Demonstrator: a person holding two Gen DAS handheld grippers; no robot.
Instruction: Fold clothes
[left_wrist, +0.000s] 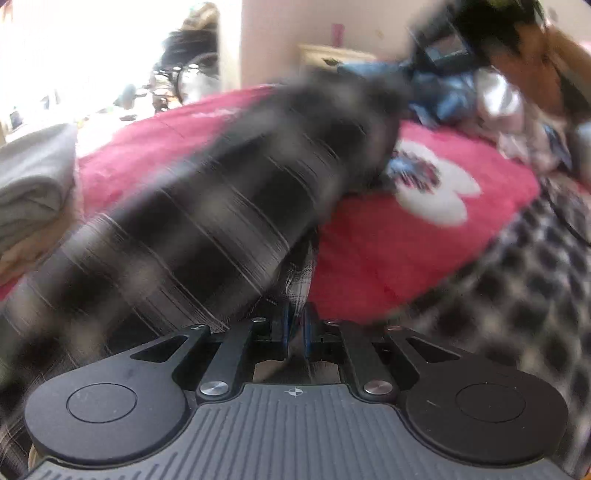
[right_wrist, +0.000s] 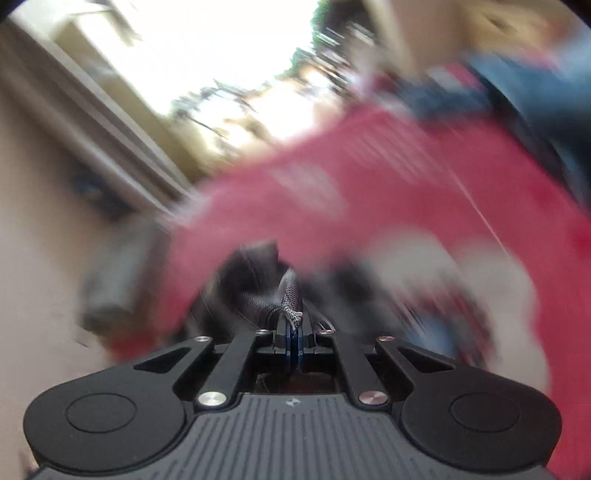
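Left gripper (left_wrist: 295, 321) had its blue pads nearly together, pinching an edge of the black-and-grey plaid garment (left_wrist: 221, 206) — cloth ran straight out of the jaws and stretched away up over the red blanket (left_wrist: 388, 266), heavily motion-blurred. The garment hung lifted above the blanket's near half, its far end reaching toward the blue clothes pile (left_wrist: 436, 92) at the blanket's back edge. A white flower print (left_wrist: 439, 192) showed on the blanket just right of the garment. Folded grey towels (left_wrist: 33, 184) sat off the blanket's left edge. A black-and-white checked cloth (left_wrist: 517, 295) lay off the blanket's near right corner. The other handheld gripper body (left_wrist: 450, 44) was visible above the pile, blurred, with a person's arm (left_wrist: 546, 66) behind it.

Right gripper (right_wrist: 293, 332) was clamped tight on a corner of the same garment (right_wrist: 291, 295) — a patterned grey fold stuck up between the blue pads. Beyond it the red blanket (right_wrist: 369, 184) filled the view, all smeared; bright window (right_wrist: 203, 48) sat above the blanket's left side. Blue fabric (right_wrist: 517, 85) showed at the blanket's upper right, too blurred to tell detail.
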